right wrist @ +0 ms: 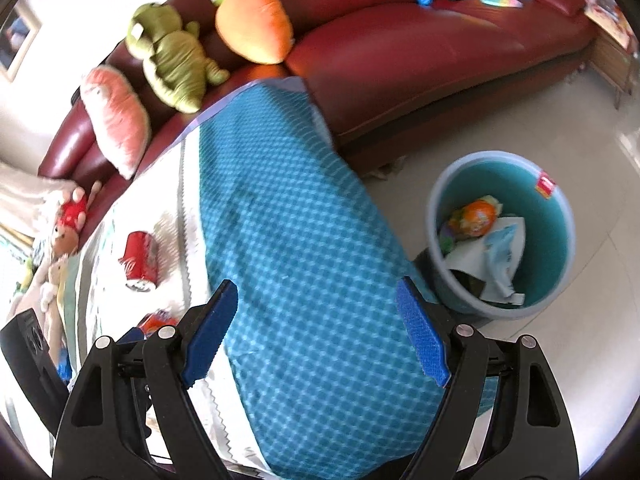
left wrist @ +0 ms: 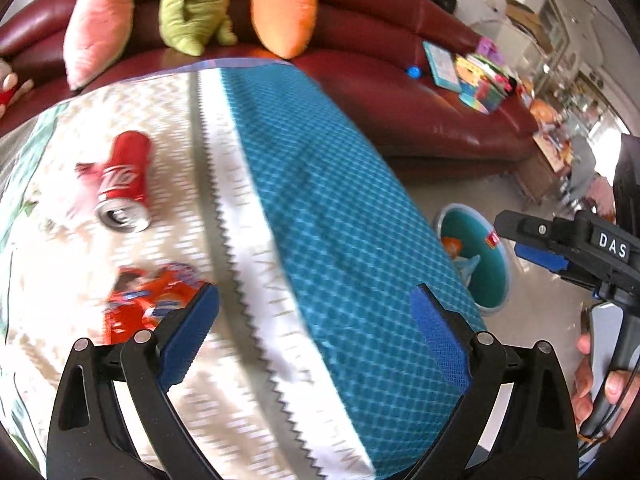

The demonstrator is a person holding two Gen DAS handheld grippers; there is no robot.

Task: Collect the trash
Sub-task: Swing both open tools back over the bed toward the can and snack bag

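Observation:
A red soda can [left wrist: 125,182] lies on its side on the white part of the tablecloth [left wrist: 332,216], also small at the left in the right wrist view as the can [right wrist: 140,256]. Nearer to me lies an orange-red snack wrapper [left wrist: 148,304], close to the left finger of my left gripper [left wrist: 316,332], which stands open and empty above the cloth. My right gripper [right wrist: 316,328] is open and empty too, over the blue checked cloth [right wrist: 304,240]. A teal bin [right wrist: 560,240] with wrappers and paper inside stands on the floor to the right.
A dark red sofa [left wrist: 400,92] behind the table carries plush toys: a carrot [left wrist: 284,12], a green one [left wrist: 196,4] and a pink cushion [left wrist: 100,20]. Books [left wrist: 472,72] lie on its right end. A hand [left wrist: 592,384] holds the other gripper at the right edge.

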